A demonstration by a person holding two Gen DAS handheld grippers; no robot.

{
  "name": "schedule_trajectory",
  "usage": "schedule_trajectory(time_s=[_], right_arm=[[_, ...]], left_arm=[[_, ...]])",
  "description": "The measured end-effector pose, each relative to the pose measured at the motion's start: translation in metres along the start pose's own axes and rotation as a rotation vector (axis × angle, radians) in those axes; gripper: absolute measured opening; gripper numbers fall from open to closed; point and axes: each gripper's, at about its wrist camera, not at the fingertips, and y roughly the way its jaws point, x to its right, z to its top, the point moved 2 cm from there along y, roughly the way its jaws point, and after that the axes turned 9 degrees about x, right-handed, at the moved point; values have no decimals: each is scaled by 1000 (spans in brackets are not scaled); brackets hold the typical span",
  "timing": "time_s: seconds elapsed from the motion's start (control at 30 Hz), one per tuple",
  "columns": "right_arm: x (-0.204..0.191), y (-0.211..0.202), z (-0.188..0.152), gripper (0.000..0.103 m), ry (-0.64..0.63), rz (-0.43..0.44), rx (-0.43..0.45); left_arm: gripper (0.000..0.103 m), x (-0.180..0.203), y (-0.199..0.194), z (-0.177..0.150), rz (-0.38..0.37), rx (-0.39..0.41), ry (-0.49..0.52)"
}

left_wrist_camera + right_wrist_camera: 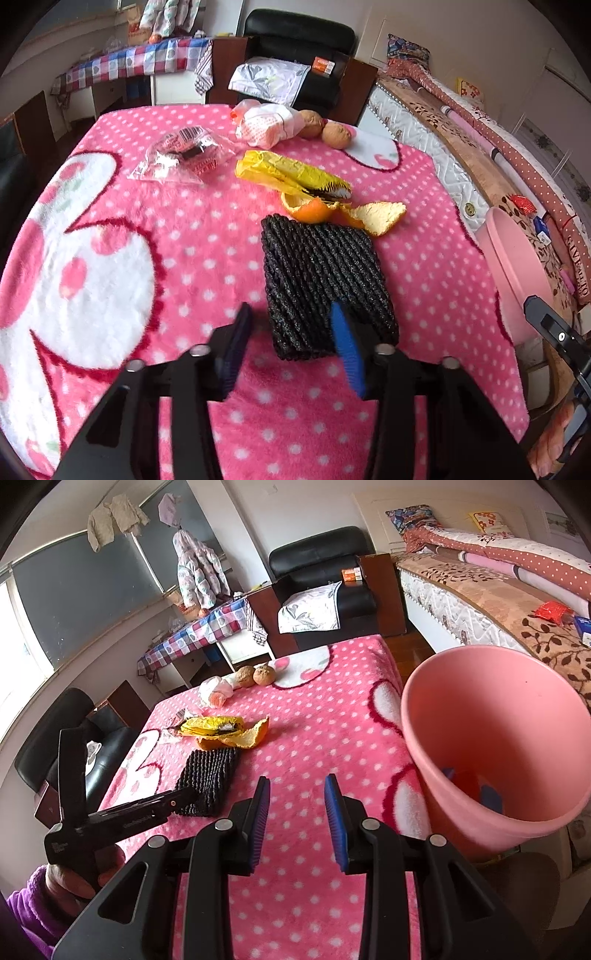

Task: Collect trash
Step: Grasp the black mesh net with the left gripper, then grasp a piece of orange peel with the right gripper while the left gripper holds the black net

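Observation:
A black foam net sleeve [325, 280] lies on the pink dotted tablecloth [184, 240]. My left gripper [295, 339] is open, its fingers on either side of the sleeve's near end. Behind the sleeve lie orange peel [347, 216], a yellow wrapper [291, 173], a clear plastic wrapper [181, 155] and a white and orange plastic bag [266, 123]. My right gripper [297, 819] is open and empty above the cloth [314, 738], beside a pink bin [498, 746]. The sleeve [208, 779] and the left gripper [184, 794] show in the right wrist view.
Two brown round fruits [325, 127] sit at the table's far edge. The pink bin [509, 269] stands off the table's right side, with something red and blue inside. A black armchair [295, 59] is behind the table and a bed [498, 602] is to the right.

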Motion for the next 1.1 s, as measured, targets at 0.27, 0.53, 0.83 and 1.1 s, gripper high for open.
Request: schedule_trajectory(time_s=[0.27,0.53,0.83,1.1], right_arm=[[-14,15,-1,31,-19,7,-26],[-29,33,3,31,-46,20,-40],[-41,76,21,31,-29,24,-49],[-48,117,25,31,-37,-17,-80]], left_arm=[[10,-8,-13,4,-48,41,-2],[10,-39,-34,12,-73,81,-89],[10,-66,-54,15,-85,112,-146],[10,-84,-58,13,-100,106,-168]])
